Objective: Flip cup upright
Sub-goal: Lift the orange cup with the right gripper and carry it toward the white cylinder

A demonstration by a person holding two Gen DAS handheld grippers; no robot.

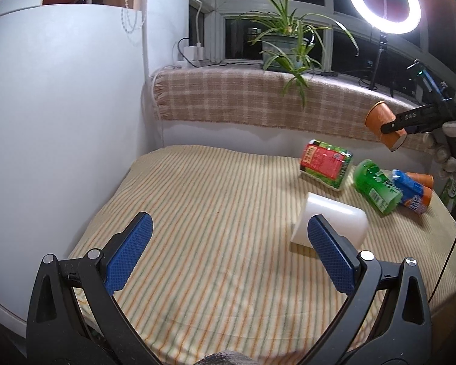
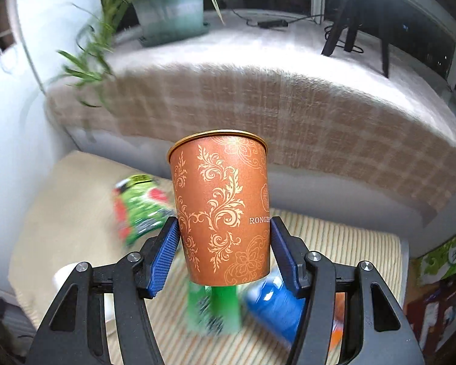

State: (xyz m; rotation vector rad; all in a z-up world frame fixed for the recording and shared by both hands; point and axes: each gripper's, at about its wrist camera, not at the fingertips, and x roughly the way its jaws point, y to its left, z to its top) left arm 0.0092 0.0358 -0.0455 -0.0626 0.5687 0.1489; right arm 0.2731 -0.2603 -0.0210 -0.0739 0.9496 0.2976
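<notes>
My right gripper [image 2: 225, 243] is shut on an orange paper cup [image 2: 222, 210] with a gold floral print, its blue pads pressing both sides. In the right wrist view the cup's rim points up. In the left wrist view the same cup [image 1: 380, 121] is held in the air at the far right by the right gripper [image 1: 393, 129], tilted, well above the striped table. My left gripper [image 1: 228, 237] is open and empty, low over the striped cloth [image 1: 197, 213] near its front edge.
On the cloth lie a white block [image 1: 334, 222], a red-green packet [image 1: 325, 164], a green bottle [image 1: 377, 188], a blue bottle [image 1: 410, 191] and another orange cup [image 1: 422, 179]. A potted plant [image 1: 285, 45] and ring light [image 1: 384, 1] stand on the sill behind. A white wall is at left.
</notes>
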